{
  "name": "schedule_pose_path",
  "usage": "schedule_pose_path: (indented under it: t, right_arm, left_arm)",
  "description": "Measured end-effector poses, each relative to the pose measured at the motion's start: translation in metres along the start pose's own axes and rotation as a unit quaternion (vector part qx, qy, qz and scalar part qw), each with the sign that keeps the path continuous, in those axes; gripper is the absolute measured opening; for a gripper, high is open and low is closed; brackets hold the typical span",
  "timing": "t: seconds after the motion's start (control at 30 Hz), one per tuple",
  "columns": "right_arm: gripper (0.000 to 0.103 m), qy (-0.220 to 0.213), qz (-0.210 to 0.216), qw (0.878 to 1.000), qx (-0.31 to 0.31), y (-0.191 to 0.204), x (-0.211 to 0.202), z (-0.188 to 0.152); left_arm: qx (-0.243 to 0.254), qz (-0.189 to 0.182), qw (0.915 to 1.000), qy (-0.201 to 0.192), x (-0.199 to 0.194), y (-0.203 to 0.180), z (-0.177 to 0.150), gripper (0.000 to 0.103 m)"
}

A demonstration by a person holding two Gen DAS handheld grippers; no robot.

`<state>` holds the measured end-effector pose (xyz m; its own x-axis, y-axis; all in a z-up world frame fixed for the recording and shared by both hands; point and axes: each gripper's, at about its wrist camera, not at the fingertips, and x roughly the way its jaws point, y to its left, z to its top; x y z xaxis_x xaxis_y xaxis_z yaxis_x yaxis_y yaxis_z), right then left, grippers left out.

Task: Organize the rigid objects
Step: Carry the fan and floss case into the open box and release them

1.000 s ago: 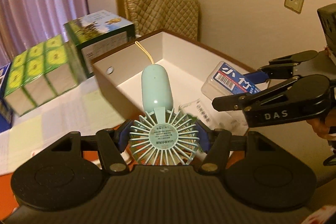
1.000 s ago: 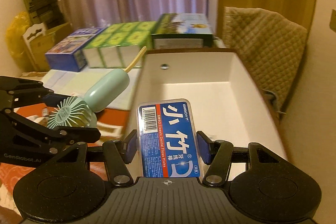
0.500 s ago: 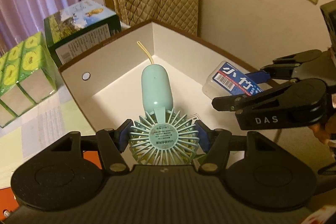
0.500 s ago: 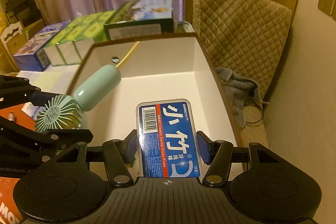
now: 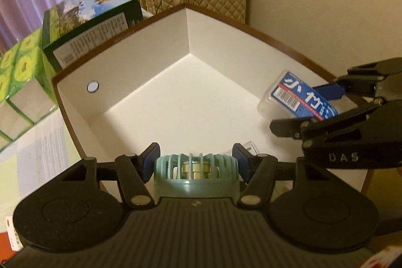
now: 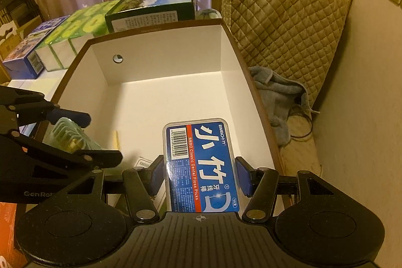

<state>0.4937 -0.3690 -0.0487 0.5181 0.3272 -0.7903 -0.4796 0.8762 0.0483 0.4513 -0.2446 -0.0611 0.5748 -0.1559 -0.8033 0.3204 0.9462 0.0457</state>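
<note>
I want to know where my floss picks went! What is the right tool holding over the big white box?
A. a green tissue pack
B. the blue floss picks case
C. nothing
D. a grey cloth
B: the right tool has its blue pads pressed on both sides of the blue floss picks case, above the white box.

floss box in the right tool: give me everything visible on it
The floss box is a flat, clear plastic case with rounded corners and a blue label: white characters, red stripe, barcode, "Classic Dental Floss Picks". It looks closed. The right tool clamps its long sides, far end tilted down over the white bin, apparently not touching it.
</note>
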Motion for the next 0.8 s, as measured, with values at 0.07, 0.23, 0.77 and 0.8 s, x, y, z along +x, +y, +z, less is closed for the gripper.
schedule_pose_path:
  t: [0.07,0.23,0.77,0.8]
  right_arm:
    - [0.055,-0.001,-0.001,1.0,0.0,0.0,0.0,0.001]
    - [0.055,-0.005,0.002,1.0,-0.001,-0.001,-0.001,0.005]
    - [0.064,-0.011,-0.013,1.0,-0.01,0.007,0.001,0.006]
    - [0.065,-0.012,-0.013,1.0,-0.011,0.007,0.0,0.005]
  left_arm:
    - [0.002,0.002,1.0,-0.006,-0.001,0.002,0.005,0.06]
    - [0.003,0.003,0.9998,-0.019,-0.003,0.008,0.017,0.06]
    - [-0.021,0.001,0.9992,-0.033,-0.018,0.02,0.016,0.067]
    - [-0.021,0.001,0.9993,-0.031,-0.018,0.02,0.014,0.067]
